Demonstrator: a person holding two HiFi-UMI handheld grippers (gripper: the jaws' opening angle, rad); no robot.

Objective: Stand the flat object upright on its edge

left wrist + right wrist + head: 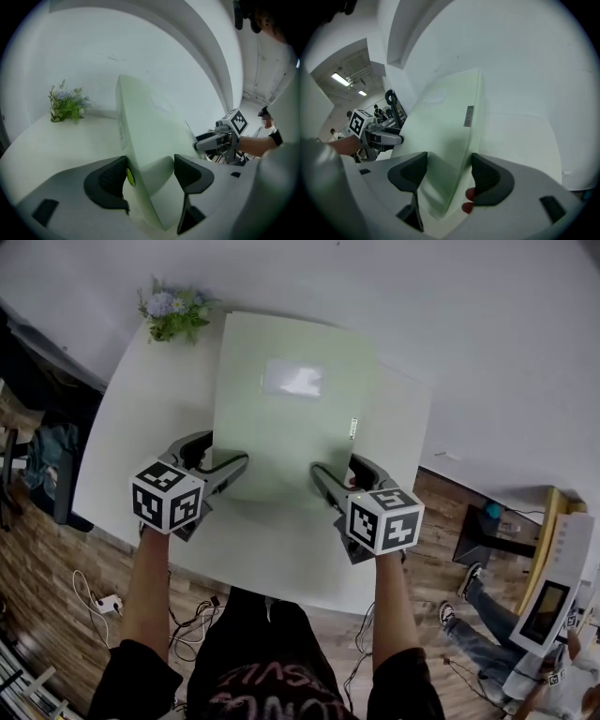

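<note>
A pale green flat folder [292, 409] with a white label stands tilted on the white table [281, 554], its lower edge towards me. My left gripper [225, 452] is shut on its lower left corner and my right gripper [337, 465] on its lower right corner. In the left gripper view the folder [145, 136] rises steeply between the jaws of the left gripper [151, 171] and fills the gap. The right gripper view shows the same at the right gripper [449, 168], with the folder [445, 122] leaning left.
A small potted plant [173, 313] stands at the table's far left corner, beside the folder's top edge. A white wall rises behind the table. Cables and a power strip [108, 604] lie on the wooden floor at the left. People sit at the lower right.
</note>
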